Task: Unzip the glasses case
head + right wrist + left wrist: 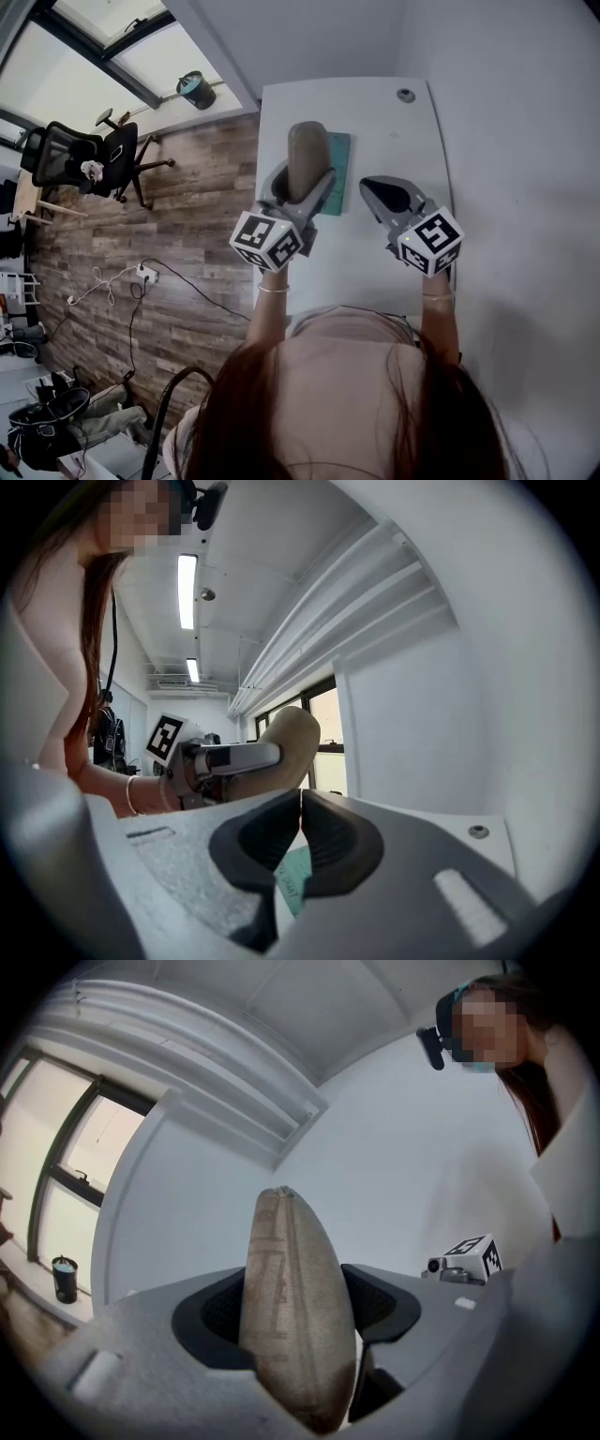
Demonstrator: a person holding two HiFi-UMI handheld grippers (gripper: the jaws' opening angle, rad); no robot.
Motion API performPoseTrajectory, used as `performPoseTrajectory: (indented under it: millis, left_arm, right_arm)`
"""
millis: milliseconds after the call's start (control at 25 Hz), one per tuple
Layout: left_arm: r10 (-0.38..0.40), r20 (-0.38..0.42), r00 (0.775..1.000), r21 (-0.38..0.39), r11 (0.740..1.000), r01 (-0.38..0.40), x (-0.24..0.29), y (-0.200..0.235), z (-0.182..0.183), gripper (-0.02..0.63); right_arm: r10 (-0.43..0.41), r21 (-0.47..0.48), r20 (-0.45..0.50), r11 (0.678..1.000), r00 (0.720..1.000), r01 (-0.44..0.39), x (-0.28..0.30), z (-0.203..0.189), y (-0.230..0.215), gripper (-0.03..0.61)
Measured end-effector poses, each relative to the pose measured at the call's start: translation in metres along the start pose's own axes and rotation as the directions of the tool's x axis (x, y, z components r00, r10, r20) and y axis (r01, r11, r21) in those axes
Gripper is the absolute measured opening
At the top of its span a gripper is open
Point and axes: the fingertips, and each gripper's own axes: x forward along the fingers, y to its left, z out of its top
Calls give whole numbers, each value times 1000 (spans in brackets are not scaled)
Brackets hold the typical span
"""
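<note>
Case: one glasses case [307, 148], tan, pinched at its near end in the left gripper [302, 192] and seemingly lifted over a teal pad [339, 173] on the white table [375, 103].
Long axis: it runs away from the person, in line with the left gripper; the zip seam [277, 1241] follows the narrow edge turned upward.
Left fingers: clamped on the case's two broad sides.
Right fingers: the right gripper [301, 808] has its pads pressed together with nothing between them.
Key relation: the case lies to the left of the right gripper and clear of it, so that hand is the free one to work the zip.
Zip pull: I cannot find it in any view.
Count: one case, two grippers, one pad, one table.
</note>
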Motion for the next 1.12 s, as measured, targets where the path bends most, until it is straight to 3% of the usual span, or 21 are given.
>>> performPoseTrajectory:
  millis: [520, 1120]
  left_arm:
    - [74, -35, 997, 153, 986, -68, -14, -8, -3, 293]
    - [95, -18, 995, 202, 975, -90, -38, -16, 4, 291]
  right_arm:
    - [-125, -18, 45, 992, 991, 126, -20, 13, -15, 2]
    - [-156, -39, 47, 987, 987, 158, -38, 19, 1, 2]
